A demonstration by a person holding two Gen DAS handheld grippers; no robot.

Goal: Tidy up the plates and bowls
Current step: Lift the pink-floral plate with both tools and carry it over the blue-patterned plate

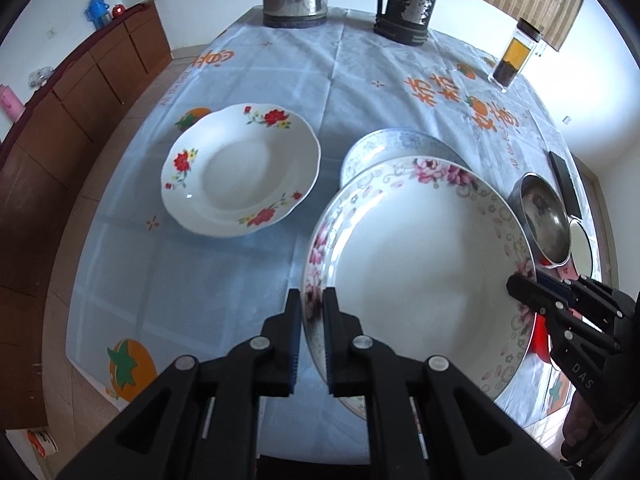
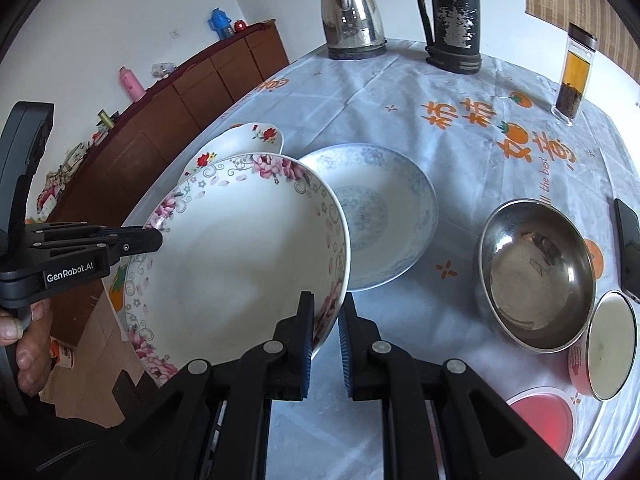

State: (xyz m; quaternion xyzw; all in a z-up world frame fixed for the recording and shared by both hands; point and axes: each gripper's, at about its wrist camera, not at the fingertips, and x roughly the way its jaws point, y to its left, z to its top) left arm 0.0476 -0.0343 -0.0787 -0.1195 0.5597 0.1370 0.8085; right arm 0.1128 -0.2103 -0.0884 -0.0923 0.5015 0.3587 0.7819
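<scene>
A large pink-flowered plate [image 1: 416, 276] [image 2: 236, 264] is held tilted above the table by both grippers. My left gripper [image 1: 312, 304] is shut on its left rim; it also shows in the right wrist view [image 2: 154, 238]. My right gripper [image 2: 326, 312] is shut on its right rim; it also shows in the left wrist view [image 1: 524, 286]. A red-flowered plate [image 1: 240, 168] [image 2: 240, 142] lies on the table to the left. A blue-patterned plate [image 2: 384, 212] [image 1: 392, 144] lies behind the held plate. A steel bowl [image 2: 536, 272] [image 1: 544, 216] stands to the right.
A steel kettle [image 2: 352, 16], a dark thermos [image 2: 454, 16] and a tea jar [image 2: 574, 76] stand at the table's far edge. A small lidded tin [image 2: 608, 344] and a dark phone [image 2: 628, 252] lie at the right. A brown cabinet [image 1: 60, 120] runs along the left wall.
</scene>
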